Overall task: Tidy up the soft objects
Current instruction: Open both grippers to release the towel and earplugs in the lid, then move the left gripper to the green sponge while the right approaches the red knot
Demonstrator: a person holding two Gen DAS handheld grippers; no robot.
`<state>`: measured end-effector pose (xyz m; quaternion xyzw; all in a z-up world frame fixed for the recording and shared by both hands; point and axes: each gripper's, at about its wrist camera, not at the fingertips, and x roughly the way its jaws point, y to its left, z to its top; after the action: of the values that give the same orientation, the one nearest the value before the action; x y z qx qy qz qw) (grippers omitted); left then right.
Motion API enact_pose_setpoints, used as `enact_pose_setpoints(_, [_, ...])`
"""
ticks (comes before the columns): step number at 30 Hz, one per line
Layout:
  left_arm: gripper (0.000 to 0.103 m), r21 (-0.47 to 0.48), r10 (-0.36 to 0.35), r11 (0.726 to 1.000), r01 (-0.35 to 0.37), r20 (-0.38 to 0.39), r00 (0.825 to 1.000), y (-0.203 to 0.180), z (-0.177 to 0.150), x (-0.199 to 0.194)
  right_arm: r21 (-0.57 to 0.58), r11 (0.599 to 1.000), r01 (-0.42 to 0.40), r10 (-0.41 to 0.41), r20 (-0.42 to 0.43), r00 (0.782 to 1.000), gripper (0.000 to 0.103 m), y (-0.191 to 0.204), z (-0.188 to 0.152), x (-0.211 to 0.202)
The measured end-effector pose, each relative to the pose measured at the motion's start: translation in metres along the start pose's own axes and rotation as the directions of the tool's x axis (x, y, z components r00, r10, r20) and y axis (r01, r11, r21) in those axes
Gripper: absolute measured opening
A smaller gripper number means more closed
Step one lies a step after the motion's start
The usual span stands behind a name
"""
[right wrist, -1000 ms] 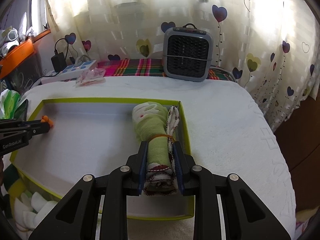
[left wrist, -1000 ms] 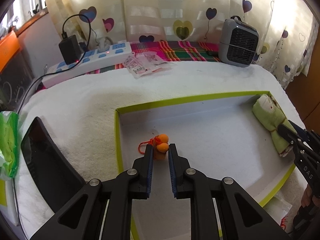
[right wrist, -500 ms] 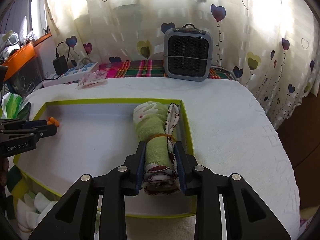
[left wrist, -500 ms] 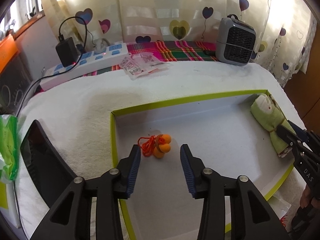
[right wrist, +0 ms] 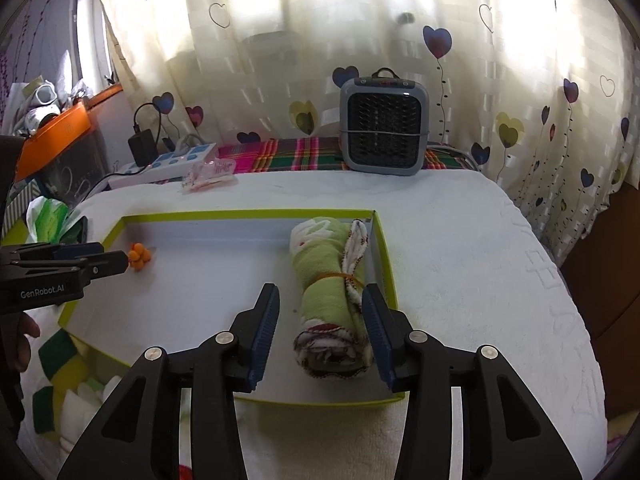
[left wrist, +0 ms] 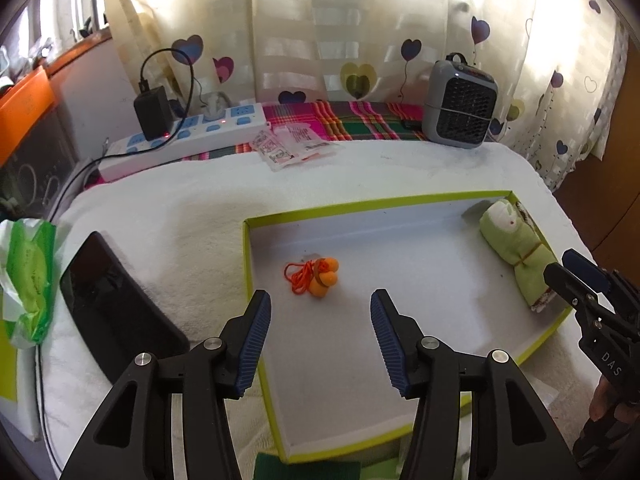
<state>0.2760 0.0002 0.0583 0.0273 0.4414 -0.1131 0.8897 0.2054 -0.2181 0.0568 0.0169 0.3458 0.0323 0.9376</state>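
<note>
A shallow white tray with a lime-green rim lies on the white towel-covered table. Orange foam earplugs on an orange cord lie in its left part. A rolled green towel bound with a rubber band lies along its right wall. My left gripper is open and empty, just short of the earplugs. My right gripper is open, its jaws on either side of the towel roll's near end without squeezing it.
A black phone and a green packet lie left of the tray. A white power strip, sachets and a grey heater stand at the back. Sponges lie at the tray's front left.
Both grippers have opened. The left let go of the earplugs and drew back; the right released the towel roll, which stays in the tray.
</note>
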Motion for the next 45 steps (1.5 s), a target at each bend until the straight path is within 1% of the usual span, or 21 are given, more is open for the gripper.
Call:
enact_pose_setpoints(9, [0.051,-0.016,0.008,1.000,-0.007,0.046,0.999,0.004,-0.021,-0.039,0.017,0.999,-0.045,0.045,0.023,0.999,0.045,0.000,-0.012,-0.027])
enact_pose_setpoints(16, [0.051,-0.034,0.002,0.999,0.001,0.070,0.998,0.008,-0.046,-0.065,0.026,0.996,-0.082,0.082,0.023,0.996,0.045,-0.002,-0.027,-0.045])
enact_pose_setpoints(21, [0.051,-0.065,0.000,0.998,0.005,0.082,0.997,0.015,-0.071,-0.080,0.023,0.994,-0.111,0.111,0.017,0.994,0.045,-0.003,-0.040,-0.056])
enact_pose_setpoints(28, [0.051,-0.099,-0.001,0.995,0.008,0.077,0.997,0.031,-0.105,-0.094,0.002,0.987,-0.160,0.160,-0.010,0.987,0.046,-0.005,-0.061,-0.068])
enact_pose_setpoints(32, [0.051,-0.113,-0.019,0.993,0.028,0.080,0.997,0.037,-0.122,-0.101,0.001,0.982,-0.191,0.191,-0.032,0.981,0.046,-0.005,-0.073,-0.070])
enact_pose_setpoints(38, [0.051,-0.148,-0.040,0.988,0.049,0.062,0.997,0.042,-0.141,-0.102,-0.002,0.973,-0.231,0.230,-0.057,0.971,0.046,-0.003,-0.084,-0.070])
enact_pose_setpoints(39, [0.051,-0.147,-0.042,0.988,0.050,0.060,0.997,0.042,-0.144,-0.102,-0.007,0.972,-0.236,0.235,-0.064,0.970,0.046,-0.002,-0.086,-0.070])
enact_pose_setpoints(41, [0.051,-0.149,-0.050,0.987,0.059,0.063,0.997,0.042,-0.148,-0.104,-0.021,0.969,-0.248,0.245,-0.077,0.966,0.051,0.001,-0.088,-0.069])
enact_pose_setpoints(43, [0.053,-0.146,-0.062,0.987,0.071,0.066,0.996,0.043,-0.151,-0.105,-0.033,0.967,-0.254,0.250,-0.084,0.965,0.052,0.005,-0.089,-0.069])
enact_pose_setpoints(45, [0.057,-0.145,-0.071,0.986,0.080,0.065,0.995,0.043,-0.153,-0.105,-0.046,0.964,-0.260,0.255,-0.095,0.962,0.052,0.008,-0.091,-0.067])
